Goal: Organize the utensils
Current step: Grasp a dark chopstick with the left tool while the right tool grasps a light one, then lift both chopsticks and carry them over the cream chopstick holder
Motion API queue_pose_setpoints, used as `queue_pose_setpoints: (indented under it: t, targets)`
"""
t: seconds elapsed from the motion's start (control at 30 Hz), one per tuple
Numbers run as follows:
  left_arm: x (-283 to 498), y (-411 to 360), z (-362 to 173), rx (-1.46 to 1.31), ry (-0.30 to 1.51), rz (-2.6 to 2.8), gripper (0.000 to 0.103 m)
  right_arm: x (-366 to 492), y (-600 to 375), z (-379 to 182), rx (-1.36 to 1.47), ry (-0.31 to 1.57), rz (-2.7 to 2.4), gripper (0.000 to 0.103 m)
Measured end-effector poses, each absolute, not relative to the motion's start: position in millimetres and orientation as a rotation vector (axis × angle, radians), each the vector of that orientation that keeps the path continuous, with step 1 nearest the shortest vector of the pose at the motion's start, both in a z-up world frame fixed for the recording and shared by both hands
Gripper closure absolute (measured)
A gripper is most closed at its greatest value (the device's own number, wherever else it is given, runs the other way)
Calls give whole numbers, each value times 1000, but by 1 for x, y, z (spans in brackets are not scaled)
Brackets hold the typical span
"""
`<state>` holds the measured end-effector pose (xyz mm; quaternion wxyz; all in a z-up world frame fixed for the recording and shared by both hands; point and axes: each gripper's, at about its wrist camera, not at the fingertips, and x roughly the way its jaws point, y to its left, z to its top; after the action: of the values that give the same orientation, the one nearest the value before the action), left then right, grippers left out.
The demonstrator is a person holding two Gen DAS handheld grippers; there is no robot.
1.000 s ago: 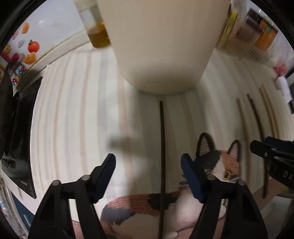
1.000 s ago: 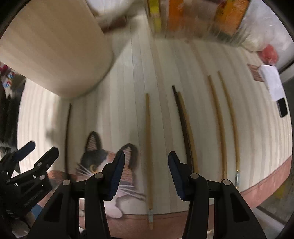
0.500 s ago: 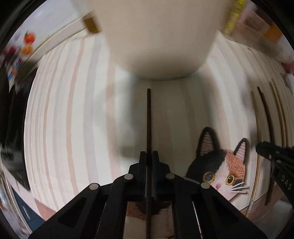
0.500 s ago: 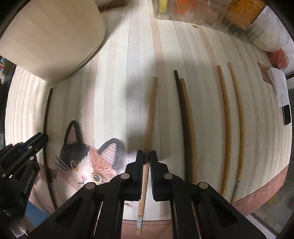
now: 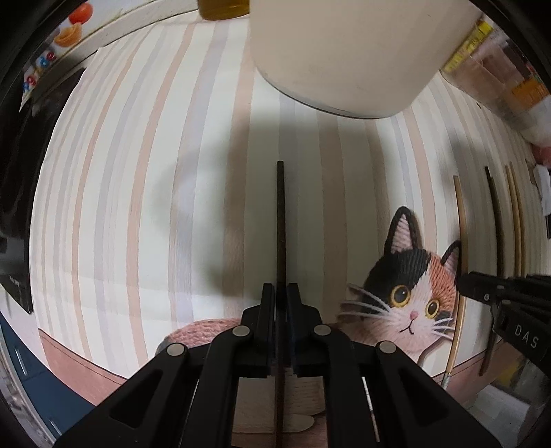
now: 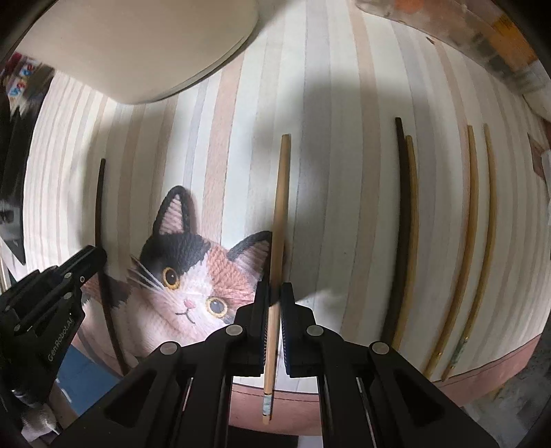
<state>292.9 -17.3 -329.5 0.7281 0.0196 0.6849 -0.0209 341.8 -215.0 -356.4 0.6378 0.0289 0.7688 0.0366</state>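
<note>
A striped mat (image 5: 137,172) in cream, pink and grey fills most of both views, with a knitted-looking calico cat (image 6: 193,275) printed near its pink lower border (image 6: 482,365). Soft shadows (image 5: 213,213) fall across the stripes in the middle of the left view — the light comes from above. Clear storage containers (image 5: 509,79) with orange and yellow labels stand at the upper right, and a fruit-patterned surface (image 5: 65,31) shows at the upper left.
</note>
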Motion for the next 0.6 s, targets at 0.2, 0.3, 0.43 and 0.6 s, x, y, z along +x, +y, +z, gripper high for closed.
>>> queue_pose_setpoints:
  t: [0.2, 0.3, 0.43, 0.6]
  targets:
    - [285, -26, -331, 59, 1512, -47, 97, 363, -206, -358, 44, 1785, 93, 95]
    - [309, -31, -336, 61, 1520, -44, 97, 368, -202, -362, 40, 1788, 97, 95]
    - [323, -40, -331, 79, 1518, -47, 97, 365, -190, -372, 26, 1776, 92, 95]
    - [326, -57, -334, 160, 1519, -54, 99, 352, -174, -372, -73, 1724, 82, 95]
